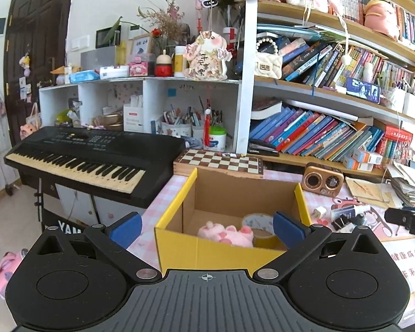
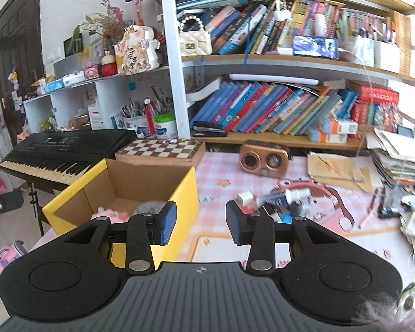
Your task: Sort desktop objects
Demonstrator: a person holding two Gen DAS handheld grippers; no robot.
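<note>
Yellow cardboard box (image 1: 207, 251) sits at the desk's left edge, open top, just in front of the chessboard case (image 1: 218, 162). Already inside: pink plush (image 1: 225, 235) and a tape roll (image 1: 258, 221), touching each other on the box floor.

Left gripper (image 1: 206, 225): jaws wide apart, nothing between the pads, hovering at the box's near wall and looking in. Right gripper (image 2: 200, 221): jaws part open, pads clear of everything, empty; it sits over the pink desk mat (image 2: 262, 238) just right of the box's right wall.

Read: between picks. Two items are binned, both grippers free, so the step in hand looks like going for the next loose item.

Remaining clutter is mid-desk, right of the box: white charger plug (image 2: 246, 197), a small blurred pile beside it (image 2: 287, 197) (bottle or tube, can't tell), black binder clips (image 1: 343, 221), pens near the right edge (image 2: 373, 210). Retro speaker (image 2: 264, 160) stands at the back edge, paper stack (image 2: 398, 160) at the right edge.

Next move, my guess: right gripper goes forward to the plug, the nearest piece, opens wider than it is, squares up on it. Plug is small and hard, so centre it between the pads or it may slip out sideways.
</note>
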